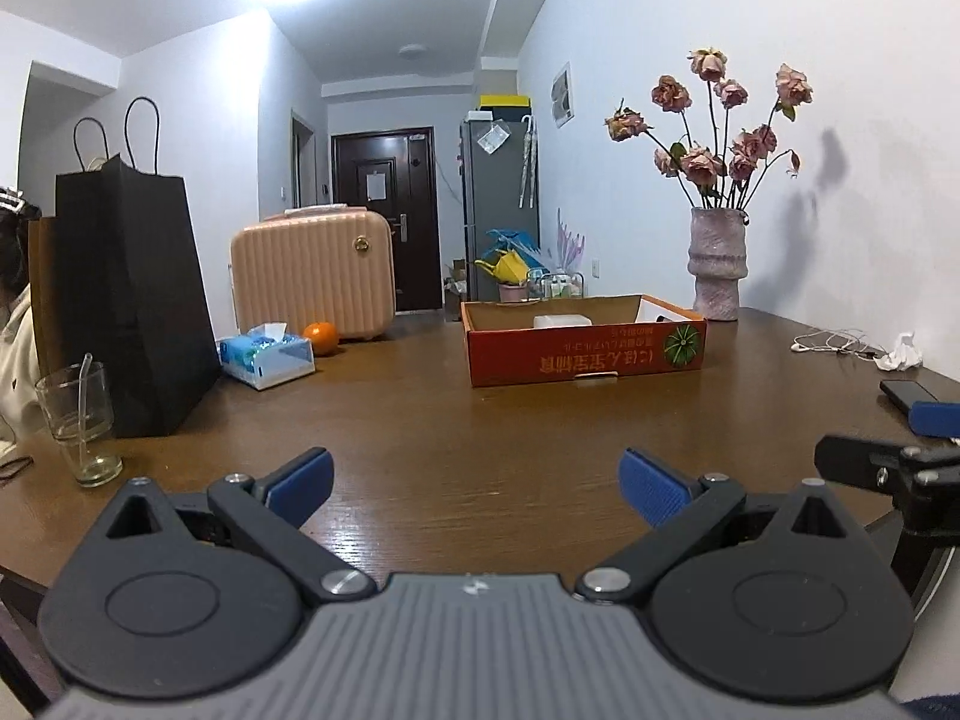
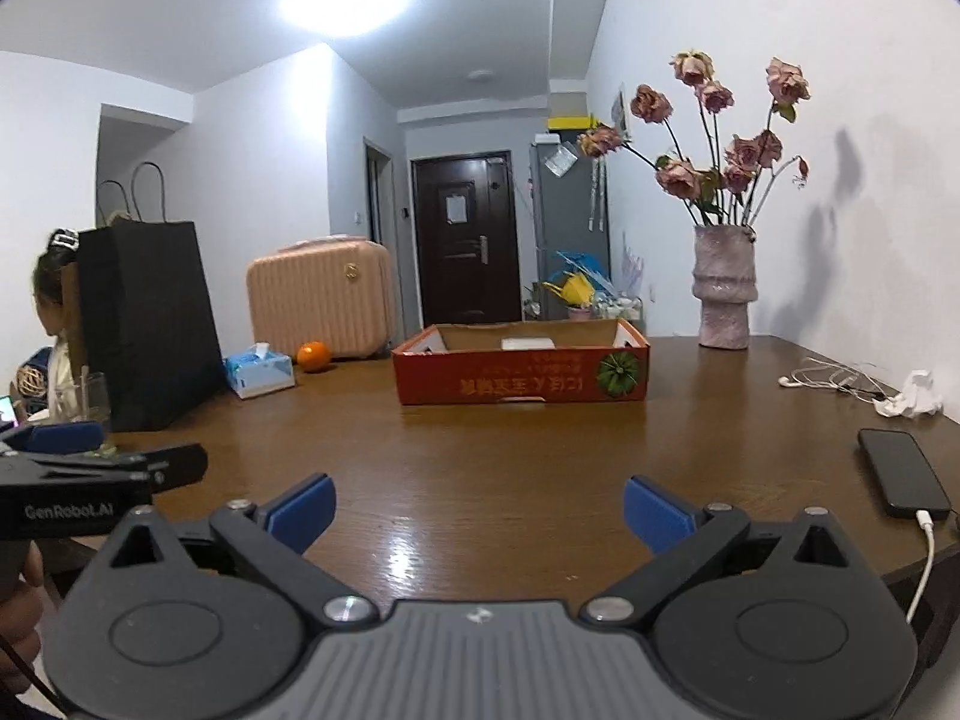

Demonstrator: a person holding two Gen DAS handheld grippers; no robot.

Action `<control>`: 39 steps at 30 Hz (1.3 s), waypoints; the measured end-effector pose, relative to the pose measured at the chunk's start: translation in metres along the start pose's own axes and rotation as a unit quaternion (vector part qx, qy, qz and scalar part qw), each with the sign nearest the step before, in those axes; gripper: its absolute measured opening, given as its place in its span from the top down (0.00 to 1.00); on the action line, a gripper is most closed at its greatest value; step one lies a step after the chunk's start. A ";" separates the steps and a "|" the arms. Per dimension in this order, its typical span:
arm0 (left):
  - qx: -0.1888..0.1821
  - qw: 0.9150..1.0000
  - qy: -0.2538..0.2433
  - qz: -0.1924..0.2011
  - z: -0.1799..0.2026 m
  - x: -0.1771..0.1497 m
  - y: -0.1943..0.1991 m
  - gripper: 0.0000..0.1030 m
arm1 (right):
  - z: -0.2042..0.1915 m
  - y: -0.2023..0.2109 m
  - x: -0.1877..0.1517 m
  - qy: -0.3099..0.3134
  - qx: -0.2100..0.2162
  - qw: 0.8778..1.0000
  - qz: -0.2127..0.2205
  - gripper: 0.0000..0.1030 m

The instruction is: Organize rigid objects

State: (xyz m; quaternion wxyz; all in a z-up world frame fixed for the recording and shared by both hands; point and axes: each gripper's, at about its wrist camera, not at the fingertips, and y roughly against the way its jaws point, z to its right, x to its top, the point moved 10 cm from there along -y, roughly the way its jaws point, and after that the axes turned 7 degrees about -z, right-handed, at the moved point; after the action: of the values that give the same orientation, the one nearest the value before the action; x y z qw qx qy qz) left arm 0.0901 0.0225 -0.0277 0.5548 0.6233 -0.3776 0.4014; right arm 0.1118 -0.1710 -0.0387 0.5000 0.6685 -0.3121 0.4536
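I held the left gripper (image 1: pixel 474 483) and right gripper (image 2: pixel 479 510) empty, fingers wide, over the brown wooden bench (image 2: pixel 510 450), the shallow red cardboard box (image 2: pixel 521 375) at twelve o'clock.

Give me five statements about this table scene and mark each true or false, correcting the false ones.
1. Both grippers are open and hold nothing. True: the left gripper and right gripper both show spread jaws over bare table.
2. The orange lies inside the red cardboard box. False: the orange sits on the table beside the tissue box, apart from the red cardboard box.
3. A white object lies in the red cardboard box. True: the white object shows above its front wall.
4. The vase is tipped over. False: the vase stands upright with flowers.
5. A phone lies at the table's right, with a cable plugged in. True: the phone.
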 end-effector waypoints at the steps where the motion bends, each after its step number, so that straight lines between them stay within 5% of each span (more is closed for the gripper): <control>1: 0.000 1.000 -0.002 -0.002 0.001 -0.001 0.000 0.00 | 0.000 0.000 -0.001 -0.004 0.002 1.000 -0.001 0.01; 39: 0.002 1.000 -0.011 0.005 0.003 0.002 0.002 0.00 | 0.001 0.000 0.002 0.001 0.003 1.000 -0.006 0.00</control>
State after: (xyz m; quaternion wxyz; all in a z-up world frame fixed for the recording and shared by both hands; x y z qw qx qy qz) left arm 0.0897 0.0191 -0.0254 0.5471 0.6272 -0.3860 0.3979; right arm 0.1133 -0.1722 -0.0370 0.5010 0.6711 -0.3065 0.4525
